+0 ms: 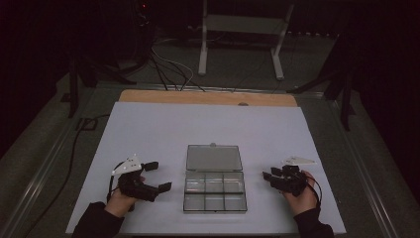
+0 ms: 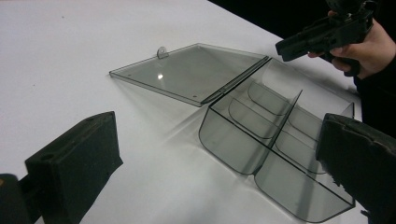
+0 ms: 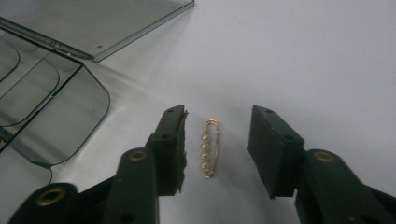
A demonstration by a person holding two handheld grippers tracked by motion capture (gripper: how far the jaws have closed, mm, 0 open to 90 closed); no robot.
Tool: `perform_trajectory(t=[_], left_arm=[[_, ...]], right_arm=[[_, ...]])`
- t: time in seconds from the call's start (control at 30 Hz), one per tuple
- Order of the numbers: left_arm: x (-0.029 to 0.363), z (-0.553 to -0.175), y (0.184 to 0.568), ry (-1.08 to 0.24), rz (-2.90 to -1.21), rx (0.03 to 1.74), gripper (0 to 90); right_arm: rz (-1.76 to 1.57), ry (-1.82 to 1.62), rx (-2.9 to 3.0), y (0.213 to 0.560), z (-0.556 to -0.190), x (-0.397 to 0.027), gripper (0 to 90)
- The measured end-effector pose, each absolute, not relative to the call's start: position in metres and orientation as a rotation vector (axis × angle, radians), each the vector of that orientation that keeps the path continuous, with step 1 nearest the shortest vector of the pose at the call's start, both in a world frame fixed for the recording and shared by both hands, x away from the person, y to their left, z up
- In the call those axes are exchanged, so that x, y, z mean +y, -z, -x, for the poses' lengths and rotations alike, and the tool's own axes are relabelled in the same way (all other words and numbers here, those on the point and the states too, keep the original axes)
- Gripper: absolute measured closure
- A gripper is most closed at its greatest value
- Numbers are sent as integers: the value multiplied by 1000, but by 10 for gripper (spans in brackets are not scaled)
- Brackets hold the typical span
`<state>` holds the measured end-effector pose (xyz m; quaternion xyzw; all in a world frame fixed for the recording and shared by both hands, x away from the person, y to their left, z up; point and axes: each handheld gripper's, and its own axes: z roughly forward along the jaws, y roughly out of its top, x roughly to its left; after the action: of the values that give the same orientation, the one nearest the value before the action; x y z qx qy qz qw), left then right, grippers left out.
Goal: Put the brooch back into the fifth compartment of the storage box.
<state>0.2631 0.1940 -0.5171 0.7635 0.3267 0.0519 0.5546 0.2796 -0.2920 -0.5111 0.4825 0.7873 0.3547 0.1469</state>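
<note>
Jaws wide apart on both tools: the right gripper (image 3: 216, 149) straddles a small gold brooch pin (image 3: 208, 148) without touching it, and the left gripper (image 2: 210, 163) hangs spread, holding nothing, at nine o'clock of the box. On the white counter (image 1: 148, 129), the clear compartment box (image 1: 215, 189) lies open, lid (image 1: 214, 157) flat at twelve o'clock. The pin rests at the box's three o'clock. A clean pickup probably needs the jaws lowered flush and closed squarely across the pin's thin length.

Glossy clear plastic box (image 2: 261, 121), shiny gold metal pin (image 3: 209, 148), matt white table (image 1: 148, 134)
</note>
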Motion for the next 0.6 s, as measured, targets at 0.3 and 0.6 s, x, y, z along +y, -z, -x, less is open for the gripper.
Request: perform_trajectory(t=[0.3,0.6], left_arm=[[195,-263,517,-116,-1799,771,10],[195,-264,518,-113,-1805,772,10]], right_arm=[[-1365,-977,2313,515,-281,-285,652],[-1367,-935,2340,520,-283,-281,683]])
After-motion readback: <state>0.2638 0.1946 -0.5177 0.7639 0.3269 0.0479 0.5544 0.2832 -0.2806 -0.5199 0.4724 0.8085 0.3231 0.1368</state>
